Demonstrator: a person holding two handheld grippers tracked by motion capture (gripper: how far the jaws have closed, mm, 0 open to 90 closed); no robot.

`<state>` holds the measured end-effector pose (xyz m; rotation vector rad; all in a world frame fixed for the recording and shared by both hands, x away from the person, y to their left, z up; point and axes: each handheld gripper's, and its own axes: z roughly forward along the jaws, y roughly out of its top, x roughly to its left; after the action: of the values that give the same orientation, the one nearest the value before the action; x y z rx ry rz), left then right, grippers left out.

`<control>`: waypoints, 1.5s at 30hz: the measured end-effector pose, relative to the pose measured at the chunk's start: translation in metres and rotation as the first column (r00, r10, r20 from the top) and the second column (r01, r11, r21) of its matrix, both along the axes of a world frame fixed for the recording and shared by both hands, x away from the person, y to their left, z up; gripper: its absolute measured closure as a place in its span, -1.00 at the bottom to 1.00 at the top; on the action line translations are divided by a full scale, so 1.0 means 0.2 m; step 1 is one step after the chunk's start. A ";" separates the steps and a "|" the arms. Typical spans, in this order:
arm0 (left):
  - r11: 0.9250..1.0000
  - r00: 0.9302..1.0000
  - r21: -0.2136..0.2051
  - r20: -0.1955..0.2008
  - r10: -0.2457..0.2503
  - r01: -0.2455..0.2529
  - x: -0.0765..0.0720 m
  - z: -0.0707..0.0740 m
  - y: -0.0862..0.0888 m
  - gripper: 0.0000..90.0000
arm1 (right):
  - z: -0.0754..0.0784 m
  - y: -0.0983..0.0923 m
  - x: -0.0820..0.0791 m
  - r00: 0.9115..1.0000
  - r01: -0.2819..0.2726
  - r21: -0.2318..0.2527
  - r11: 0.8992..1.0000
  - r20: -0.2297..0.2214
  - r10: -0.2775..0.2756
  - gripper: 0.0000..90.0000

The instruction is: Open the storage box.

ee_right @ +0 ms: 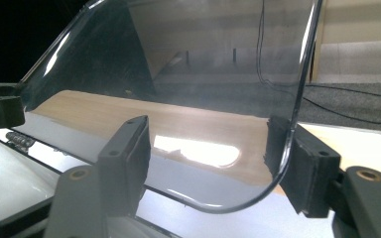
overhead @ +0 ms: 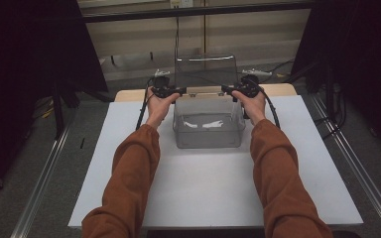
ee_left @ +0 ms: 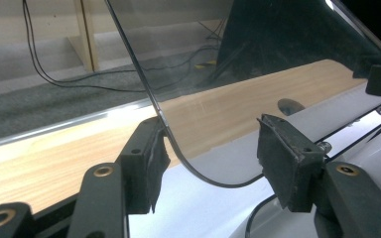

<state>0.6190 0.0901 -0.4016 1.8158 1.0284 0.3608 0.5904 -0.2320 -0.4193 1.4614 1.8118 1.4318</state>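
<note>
Standing raised at the back of a clear plastic box (overhead: 208, 130) on the white table (overhead: 129, 148), the transparent lid (overhead: 206, 71) carries no label or writing that can be read. The left gripper (ee_left: 211, 153) has its jaws parted around one lower corner of the lid, whose edge touches only one pad. The right gripper (ee_right: 213, 156) stands likewise at the other corner, with a wooden board (ee_right: 178, 124) behind.

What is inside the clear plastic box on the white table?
Through the clear box, with its lid raised upright, I see bright glare patches on its bottom and no distinct object. The glare and the dim picture may hide something small or transparent.
</note>
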 end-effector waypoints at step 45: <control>0.998 0.994 0.017 0.100 0.051 -0.053 -0.06 0.01 -0.03 -0.66 | 0.05 -0.05 -0.13 0.994 0.080 -0.082 0.993 0.085 -0.073 -0.63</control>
<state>0.6065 0.0836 -0.3995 1.7727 1.0074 0.4903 0.5647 -0.2419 -0.4101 1.3936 1.7263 1.3407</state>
